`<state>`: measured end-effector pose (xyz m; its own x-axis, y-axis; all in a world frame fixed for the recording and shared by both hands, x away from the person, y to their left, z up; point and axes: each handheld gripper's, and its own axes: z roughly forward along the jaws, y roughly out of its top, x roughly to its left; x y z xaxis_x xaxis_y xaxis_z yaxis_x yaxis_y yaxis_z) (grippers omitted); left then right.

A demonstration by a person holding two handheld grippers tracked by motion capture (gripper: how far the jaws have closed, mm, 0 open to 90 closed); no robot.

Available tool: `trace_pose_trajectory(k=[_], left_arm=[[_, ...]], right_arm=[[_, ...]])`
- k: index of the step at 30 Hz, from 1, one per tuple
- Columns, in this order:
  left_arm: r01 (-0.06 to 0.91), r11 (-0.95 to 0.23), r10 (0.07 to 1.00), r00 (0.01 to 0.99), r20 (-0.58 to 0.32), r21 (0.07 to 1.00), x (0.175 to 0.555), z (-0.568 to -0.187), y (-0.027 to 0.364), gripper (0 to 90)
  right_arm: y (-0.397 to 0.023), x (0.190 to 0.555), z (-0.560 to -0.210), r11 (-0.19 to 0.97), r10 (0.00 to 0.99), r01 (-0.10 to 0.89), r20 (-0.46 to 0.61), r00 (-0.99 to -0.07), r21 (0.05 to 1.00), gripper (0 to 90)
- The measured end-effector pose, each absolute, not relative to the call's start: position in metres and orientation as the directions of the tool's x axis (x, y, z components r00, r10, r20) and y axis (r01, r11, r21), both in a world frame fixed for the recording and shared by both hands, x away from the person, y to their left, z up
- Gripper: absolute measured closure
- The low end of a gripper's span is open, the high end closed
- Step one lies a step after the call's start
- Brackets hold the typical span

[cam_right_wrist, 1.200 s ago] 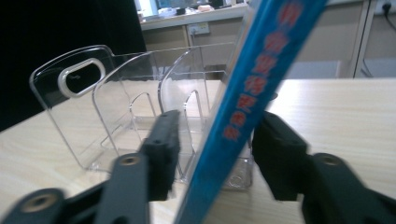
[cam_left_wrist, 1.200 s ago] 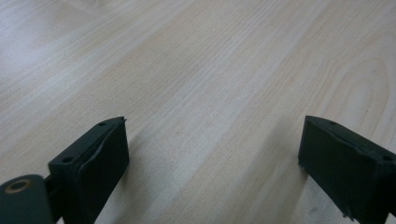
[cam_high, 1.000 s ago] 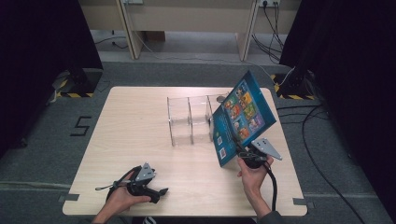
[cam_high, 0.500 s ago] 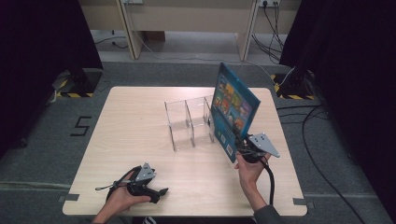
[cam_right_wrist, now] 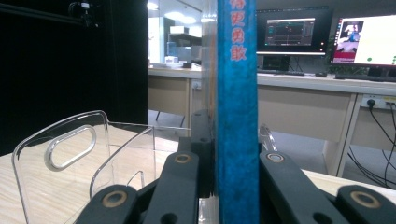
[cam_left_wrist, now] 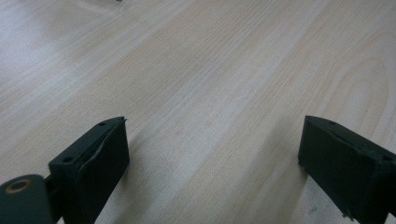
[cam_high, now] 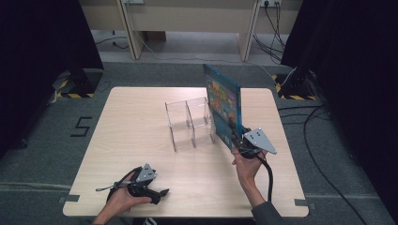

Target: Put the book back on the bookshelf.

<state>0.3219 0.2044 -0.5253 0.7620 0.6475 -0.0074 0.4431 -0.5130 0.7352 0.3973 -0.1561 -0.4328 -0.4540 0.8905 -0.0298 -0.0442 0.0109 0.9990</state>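
Right gripper [cam_high: 240, 139] clamped the upright blue picture book [cam_high: 223, 110] apparently just beside the clear acrylic divider rack [cam_high: 190, 123]; left gripper [cam_left_wrist: 212, 163] rested spread, empty

From the high view we look down and forward at the whole wooden surface [cam_high: 141, 122], from far up, with the floor all around it. In the left gripper view we sit very low and close, looking along the left tongs [cam_left_wrist: 212, 163] at bare wood; that wood is part of the same surface. In the right gripper view we look level and forward, very near a blue book [cam_right_wrist: 236, 112] and a clear rack [cam_right_wrist: 70, 154]. We see both of these from above too.
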Motion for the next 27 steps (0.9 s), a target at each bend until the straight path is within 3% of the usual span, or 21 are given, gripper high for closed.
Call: trace_pose_trajectory(k=[11,27], left_arm=[[0.443,-0.511,0.648,0.762,-0.008,0.737,0.322,-0.526,0.204,7.7],[0.437,-0.515,0.642,0.767,-0.006,0.737,0.321,-0.526,0.205,7.7]], right_arm=[[-0.163,0.408,-0.425,-0.041,0.903,-0.070,0.007,-0.429,0.997,82.9],[-0.148,0.432,-0.437,0.007,0.918,-0.130,-0.058,-0.392,0.991,82.9]])
